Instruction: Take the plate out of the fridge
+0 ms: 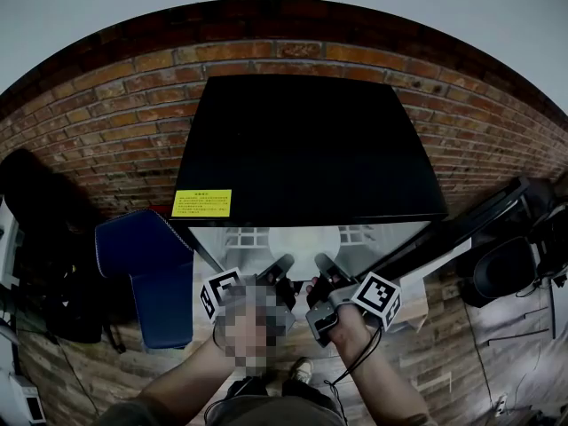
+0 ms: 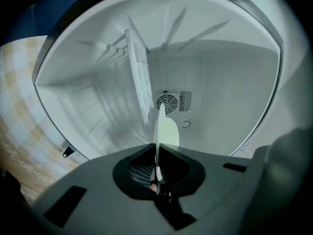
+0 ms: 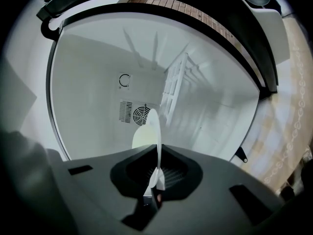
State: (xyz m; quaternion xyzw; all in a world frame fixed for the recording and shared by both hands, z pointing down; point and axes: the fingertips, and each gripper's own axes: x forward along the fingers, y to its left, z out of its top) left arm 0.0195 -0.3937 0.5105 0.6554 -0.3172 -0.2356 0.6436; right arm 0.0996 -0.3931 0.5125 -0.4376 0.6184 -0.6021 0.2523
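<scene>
My left claw (image 1: 280,270) and right claw (image 1: 325,270) each clamp the white plate (image 1: 302,240) edge, lower centre, inside the fridge (image 1: 302,149).

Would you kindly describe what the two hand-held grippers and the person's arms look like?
The left gripper and the right gripper have matte dark grey bodies with broad, rounded jaws. Each carries a white cube with black square markers: left cube, right cube. A thin black cable loops by the right wrist. The forearms are bare of sleeves.
</scene>
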